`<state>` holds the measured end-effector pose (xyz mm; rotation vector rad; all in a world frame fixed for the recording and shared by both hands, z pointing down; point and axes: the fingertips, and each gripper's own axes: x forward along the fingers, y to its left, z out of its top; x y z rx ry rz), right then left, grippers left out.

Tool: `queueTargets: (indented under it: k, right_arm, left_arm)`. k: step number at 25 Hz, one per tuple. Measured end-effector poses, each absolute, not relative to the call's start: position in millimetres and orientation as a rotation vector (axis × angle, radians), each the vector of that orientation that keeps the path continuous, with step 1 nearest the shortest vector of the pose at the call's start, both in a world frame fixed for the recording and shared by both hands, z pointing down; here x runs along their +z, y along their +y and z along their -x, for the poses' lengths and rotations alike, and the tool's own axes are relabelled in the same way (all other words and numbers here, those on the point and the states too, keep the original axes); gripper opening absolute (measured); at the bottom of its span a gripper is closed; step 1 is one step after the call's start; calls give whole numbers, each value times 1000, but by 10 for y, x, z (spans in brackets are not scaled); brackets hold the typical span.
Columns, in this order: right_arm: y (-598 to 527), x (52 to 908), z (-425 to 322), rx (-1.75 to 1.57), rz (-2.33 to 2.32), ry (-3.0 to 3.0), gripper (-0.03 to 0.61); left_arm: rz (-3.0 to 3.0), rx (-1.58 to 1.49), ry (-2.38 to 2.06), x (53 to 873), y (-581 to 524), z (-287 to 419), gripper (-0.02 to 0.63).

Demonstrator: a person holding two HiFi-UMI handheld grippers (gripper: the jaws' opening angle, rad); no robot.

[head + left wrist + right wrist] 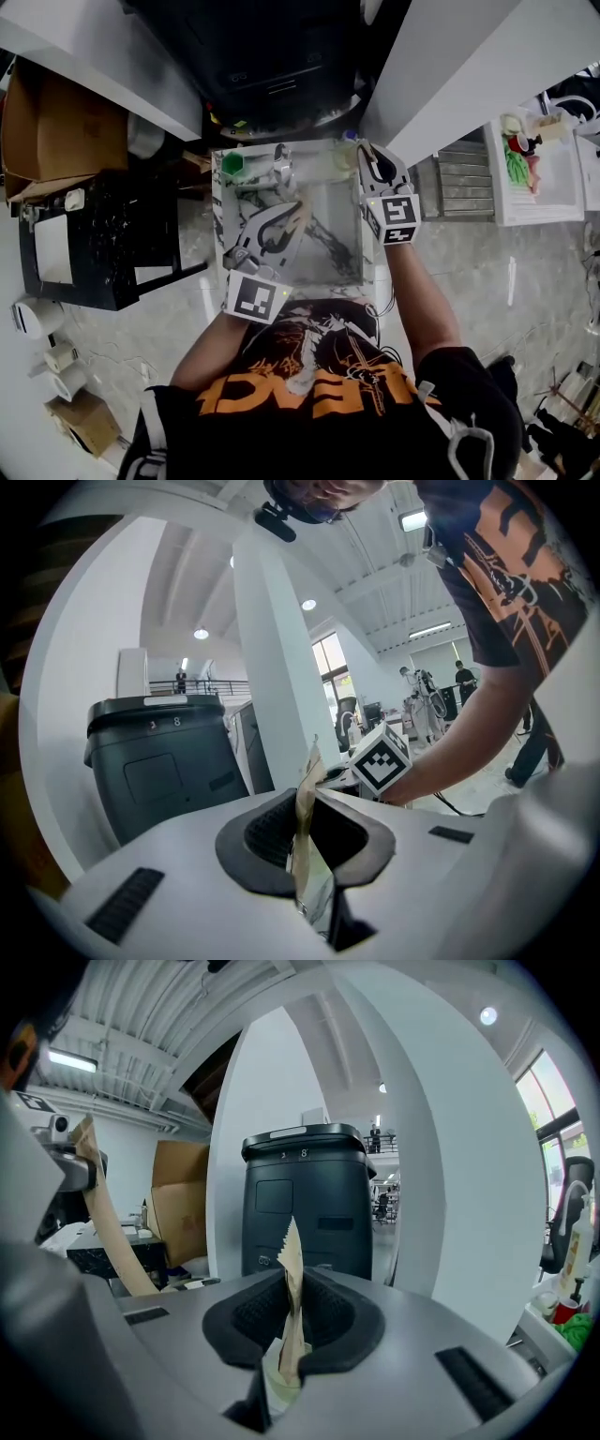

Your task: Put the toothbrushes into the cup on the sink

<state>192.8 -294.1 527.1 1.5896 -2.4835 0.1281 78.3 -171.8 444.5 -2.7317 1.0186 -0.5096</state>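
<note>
Paper fills both grips above the marble-patterned sink (330, 251). The left gripper (284, 223) has its jaws pressed almost together on a tan packet (306, 794), which stands up between the pads, with clear film showing at its lower part. Whether a toothbrush lies inside it I cannot tell. In the right gripper view the same packet shows as a long tan strip held by the left gripper. The right gripper (372, 161), at the sink's far right corner, is likewise clamped narrow on a paper scrap (292, 1265), tan, with a zigzag edge at its top. The two grippers are apart, the left one nearer the person and over the middle of the basin. The green cup (232, 164) stands upright at the sink's far left corner, near the left gripper's tips but not touching them. Beyond the sink a black bin (305, 1199) stands between white pillars, and a cardboard box (61, 122) sits off to the left
</note>
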Motion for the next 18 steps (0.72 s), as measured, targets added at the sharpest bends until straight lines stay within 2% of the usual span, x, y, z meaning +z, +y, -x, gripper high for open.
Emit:
queueTargets:
  k: [13, 14, 17, 18]
  right_arm:
    - [-3115, 5836, -1815, 215, -1495, -2443, 68]
    - [-3114, 5855, -1804, 220, -1488, -2442, 90]
    - [-3099, 5857, -1742, 231, -1461, -2451, 228]
    - [-3088, 5843, -1737, 227, -1459, -2448, 254]
  left_arm:
    - [2726, -560, 1102, 4509, -1646, -713, 48]
    - [2724, -564, 1107, 4510, -1637, -698, 48]
    - [2721, -570, 1126, 4517, -1604, -649, 48]
    - [2722, -571, 1134, 4521, -1592, -635, 48]
